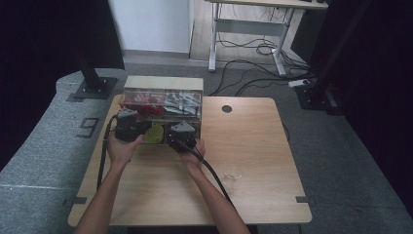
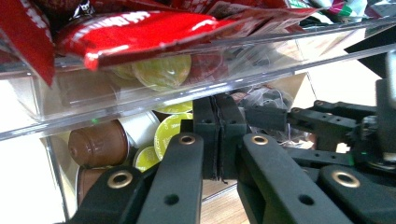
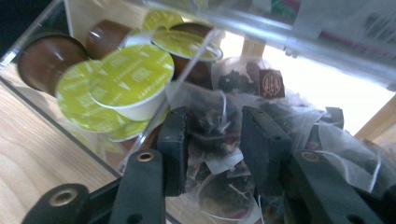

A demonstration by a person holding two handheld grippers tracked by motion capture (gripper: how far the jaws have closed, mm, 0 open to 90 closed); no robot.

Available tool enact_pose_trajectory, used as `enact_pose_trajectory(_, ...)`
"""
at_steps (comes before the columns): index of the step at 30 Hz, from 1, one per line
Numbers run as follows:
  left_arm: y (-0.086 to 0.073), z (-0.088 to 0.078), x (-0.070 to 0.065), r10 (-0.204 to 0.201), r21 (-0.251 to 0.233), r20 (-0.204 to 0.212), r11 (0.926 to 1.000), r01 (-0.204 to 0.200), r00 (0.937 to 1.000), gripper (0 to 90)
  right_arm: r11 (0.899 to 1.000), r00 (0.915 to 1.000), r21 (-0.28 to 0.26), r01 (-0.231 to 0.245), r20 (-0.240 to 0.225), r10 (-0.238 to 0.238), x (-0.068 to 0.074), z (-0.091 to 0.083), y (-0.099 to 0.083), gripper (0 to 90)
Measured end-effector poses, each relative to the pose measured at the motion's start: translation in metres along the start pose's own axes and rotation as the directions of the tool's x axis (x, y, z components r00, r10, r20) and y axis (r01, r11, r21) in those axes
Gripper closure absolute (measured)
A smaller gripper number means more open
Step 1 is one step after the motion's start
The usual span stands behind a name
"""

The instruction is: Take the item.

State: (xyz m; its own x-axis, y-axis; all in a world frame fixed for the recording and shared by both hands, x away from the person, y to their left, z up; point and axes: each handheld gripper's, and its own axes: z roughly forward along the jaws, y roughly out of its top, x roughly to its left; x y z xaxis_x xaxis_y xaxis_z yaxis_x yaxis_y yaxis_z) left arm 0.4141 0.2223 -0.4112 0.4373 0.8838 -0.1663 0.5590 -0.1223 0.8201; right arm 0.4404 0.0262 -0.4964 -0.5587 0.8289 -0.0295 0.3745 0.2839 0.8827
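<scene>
A clear plastic organizer (image 1: 163,84) stands at the table's far left. Its upper tier holds red packets (image 2: 135,28). The lower left compartment holds green-lidded capsules (image 3: 128,77) and brown capsules (image 2: 98,143). The lower right one holds mesh tea bags (image 3: 212,126). My left gripper (image 2: 216,105) is shut, jaws pressed flat together with nothing seen between them, just under the upper tier's clear edge. My right gripper (image 3: 215,133) reaches into the tea bag compartment; its jaws stand apart with a tea bag between the pads, loosely. In the high view both grippers (image 1: 129,117) (image 1: 181,126) sit at the organizer's front.
A small clear glass (image 1: 233,171) stands on the wooden table (image 1: 253,136) to the right of my right forearm. A round cable hole (image 1: 227,108) lies near the far edge. A clear divider (image 3: 187,70) separates capsules from tea bags.
</scene>
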Motion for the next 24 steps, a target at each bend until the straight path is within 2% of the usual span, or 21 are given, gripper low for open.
enact_pose_trajectory(3, 0.0, 0.0, 0.0, 0.001, -0.001, 0.001, 1.0, -0.001, 1.0, 89.1, 1.0, 1.0, 0.014, 0.001, 0.009, -0.001, -0.001, 0.003, -0.003, 71.8)
enact_pose_trajectory(5, 0.0, 0.0, 0.0, 0.0, -0.002, 0.002, 1.0, 0.0, 1.0, 89.1, 1.0, 1.0, 0.022, -0.001, 0.009, 0.001, -0.001, 0.003, -0.003, 82.6)
enact_pose_trajectory(6, 0.0, 0.0, 0.001, -0.001, -0.003, 0.001, 1.0, 0.001, 1.0, 89.0, 1.0, 0.9998, 0.018, -0.018, 0.005, 0.018, -0.001, 0.003, -0.004, 85.4)
enact_pose_trajectory(8, -0.001, 0.0, 0.001, -0.003, -0.005, 0.0, 1.0, 0.003, 1.0, 89.0, 0.999, 0.9998, 0.029, -0.019, 0.001, 0.019, -0.003, 0.003, -0.004, 88.6)
enact_pose_trajectory(14, -0.001, 0.0, 0.002, -0.003, -0.003, -0.002, 1.0, 0.003, 1.0, 88.9, 1.0, 0.9999, 0.027, -0.002, -0.015, 0.002, -0.005, 0.002, -0.005, 89.3)
enact_pose_trajectory(16, -0.001, 0.0, 0.002, -0.002, -0.003, -0.002, 1.0, 0.002, 1.0, 88.9, 1.0, 0.9998, 0.007, 0.005, -0.02, -0.005, -0.006, -0.001, -0.004, 89.3)
enact_pose_trajectory(21, -0.001, 0.0, 0.002, -0.003, -0.004, -0.003, 1.0, 0.003, 1.0, 88.9, 0.999, 0.999, -0.037, -0.023, -0.04, 0.022, -0.009, -0.017, 0.0, 89.4)
enact_pose_trajectory(24, -0.001, 0.0, 0.002, -0.004, -0.004, -0.003, 1.0, 0.004, 1.0, 88.9, 0.998, 0.9987, -0.06, -0.019, -0.049, 0.016, -0.012, -0.028, 0.003, 89.4)
